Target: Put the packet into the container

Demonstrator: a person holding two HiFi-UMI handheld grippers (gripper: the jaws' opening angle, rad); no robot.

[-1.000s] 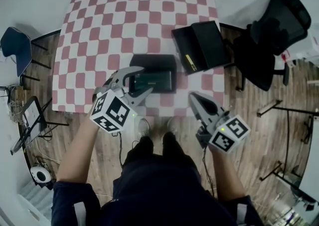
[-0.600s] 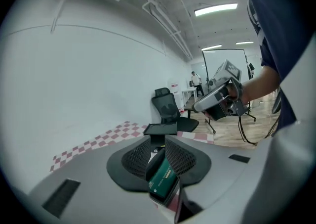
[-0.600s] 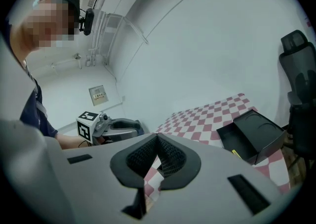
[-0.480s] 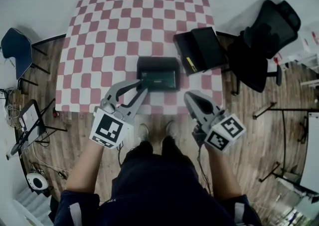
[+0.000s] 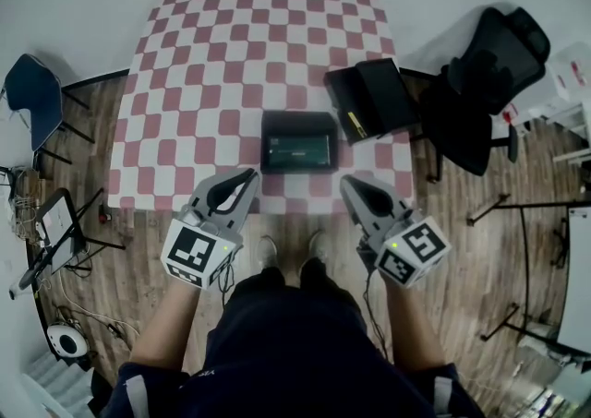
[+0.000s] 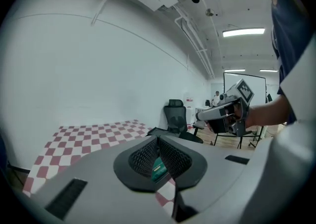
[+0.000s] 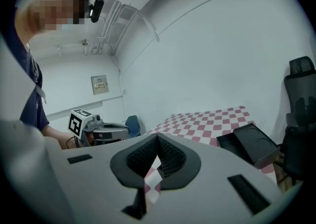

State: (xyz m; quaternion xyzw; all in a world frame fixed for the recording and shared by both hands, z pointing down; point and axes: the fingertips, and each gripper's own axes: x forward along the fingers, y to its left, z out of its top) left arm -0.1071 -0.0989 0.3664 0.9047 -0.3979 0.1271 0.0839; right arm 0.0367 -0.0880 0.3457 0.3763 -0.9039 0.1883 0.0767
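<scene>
A black container (image 5: 297,121) sits near the front edge of the checkered table (image 5: 203,56), and a green packet (image 5: 297,150) lies inside it. My left gripper (image 5: 247,176) hangs just off the table's front edge, left of the container, shut with nothing between its jaws. Past the closed left gripper (image 6: 158,141), a sliver of the green packet (image 6: 158,168) shows. My right gripper (image 5: 351,185) floats at the front edge, right of the container. In its own view the right gripper (image 7: 157,139) has its tips together and holds nothing.
An open black box (image 5: 374,98) rests on the table's right edge, also the black box (image 7: 252,144). A black office chair (image 5: 489,65) stands to the right and a blue chair (image 5: 32,93) to the left. Stands and cables lie on the wooden floor (image 5: 74,241).
My left gripper drew back from the container toward the person and its jaws went from open to shut. The right gripper shifted only slightly.
</scene>
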